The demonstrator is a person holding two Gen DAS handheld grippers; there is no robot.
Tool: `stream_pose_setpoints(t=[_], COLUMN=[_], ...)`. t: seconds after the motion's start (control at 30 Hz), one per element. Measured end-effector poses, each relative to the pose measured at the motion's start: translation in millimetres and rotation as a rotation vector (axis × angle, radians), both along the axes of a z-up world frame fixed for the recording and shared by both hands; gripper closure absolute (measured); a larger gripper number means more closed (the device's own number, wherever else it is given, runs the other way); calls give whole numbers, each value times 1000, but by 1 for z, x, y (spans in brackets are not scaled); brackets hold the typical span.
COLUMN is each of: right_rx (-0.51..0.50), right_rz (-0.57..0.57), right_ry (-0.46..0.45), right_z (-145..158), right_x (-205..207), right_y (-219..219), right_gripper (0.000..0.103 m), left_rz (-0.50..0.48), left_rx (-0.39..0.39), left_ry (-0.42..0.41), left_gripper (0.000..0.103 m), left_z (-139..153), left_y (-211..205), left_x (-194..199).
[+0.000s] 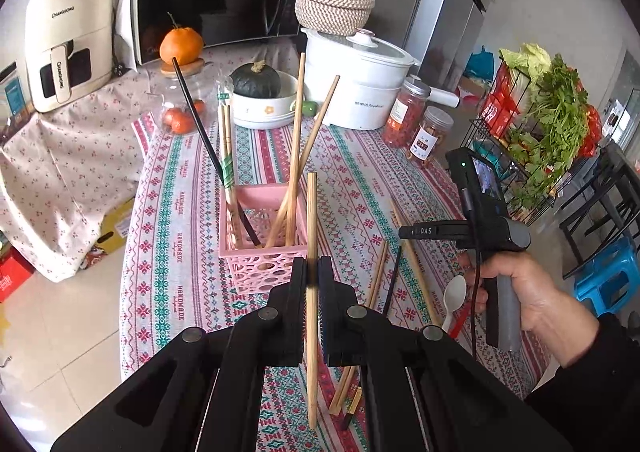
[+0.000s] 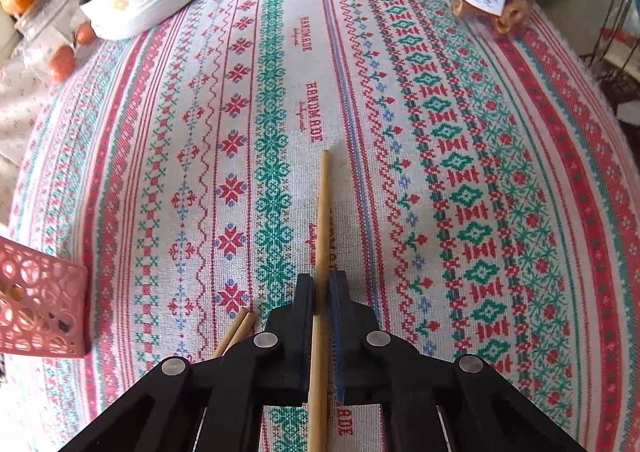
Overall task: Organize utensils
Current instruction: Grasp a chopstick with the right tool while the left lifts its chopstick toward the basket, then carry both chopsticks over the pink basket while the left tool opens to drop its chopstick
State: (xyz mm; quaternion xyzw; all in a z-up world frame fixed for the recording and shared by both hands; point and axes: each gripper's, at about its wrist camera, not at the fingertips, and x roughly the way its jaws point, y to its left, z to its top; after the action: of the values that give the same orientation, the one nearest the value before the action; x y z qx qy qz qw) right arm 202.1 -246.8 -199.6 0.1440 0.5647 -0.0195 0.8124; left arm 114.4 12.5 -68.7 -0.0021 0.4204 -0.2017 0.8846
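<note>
The left gripper (image 1: pixel 311 272) is clamped tight on a pale bamboo chopstick (image 1: pixel 311 236), a plain round stick held about mid-length and nearly upright in the left wrist view. Its upper end rises in front of the pink perforated basket (image 1: pixel 262 272); its lower end hangs below the jaws over the patterned tablecloth (image 1: pixel 184 219). Inside the basket lean more bamboo chopsticks (image 1: pixel 296 155), a black chopstick (image 1: pixel 200 131) and a wrapped pair (image 1: pixel 226 155).

The right gripper (image 2: pixel 321 284) is closed on a second bamboo chopstick (image 2: pixel 323 211), which runs straight ahead between the pads, its far tip lying on the cloth. Its near end is cut off by the frame's lower edge. Two more chopstick ends (image 2: pixel 240 326) poke out beside the left jaw, the rest hidden under the gripper.

On the cloth near the person's right hand (image 1: pixel 520 292) lie loose chopsticks (image 1: pixel 416 260) and a white plastic spoon (image 1: pixel 456 300), partly blocked by the gripper's cable.
</note>
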Motion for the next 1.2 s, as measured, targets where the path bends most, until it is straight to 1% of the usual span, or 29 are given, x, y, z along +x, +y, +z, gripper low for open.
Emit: stream_pose_setpoints(t=[0.07, 0.17, 0.43, 0.6, 0.73, 0.93, 1.03, 1.2], right_rx=[27, 47, 102, 108, 94, 73, 53, 71], right_rz=[-17, -20, 37, 92, 133, 186, 211, 227], right_ry=[-10, -54, -215, -321, -397, -504, -559, -608], right_z=[4, 20, 84, 122, 148, 179, 194, 208], right_x=[-4, -14, -53, -80, -102, -116, -124, -128], right_y=[-5, -7, 3, 16, 23, 39, 48, 57], right_gripper=[97, 97, 97, 97, 97, 97, 97, 97], left_rz=[8, 19, 55, 69, 81, 129, 160, 241], left_rx=[0, -5, -38, -60, -74, -135, -182, -235], left_ry=[-17, -39, -83, -117, -155, -240, -278, -385], left_gripper=[98, 98, 98, 98, 98, 98, 98, 98], left_z=[3, 8, 23, 33, 43, 67, 80, 101], left_y=[2, 5, 15, 21, 27, 43, 52, 66], left_x=[-2, -4, -8, -15, -21, -28, -29, -31])
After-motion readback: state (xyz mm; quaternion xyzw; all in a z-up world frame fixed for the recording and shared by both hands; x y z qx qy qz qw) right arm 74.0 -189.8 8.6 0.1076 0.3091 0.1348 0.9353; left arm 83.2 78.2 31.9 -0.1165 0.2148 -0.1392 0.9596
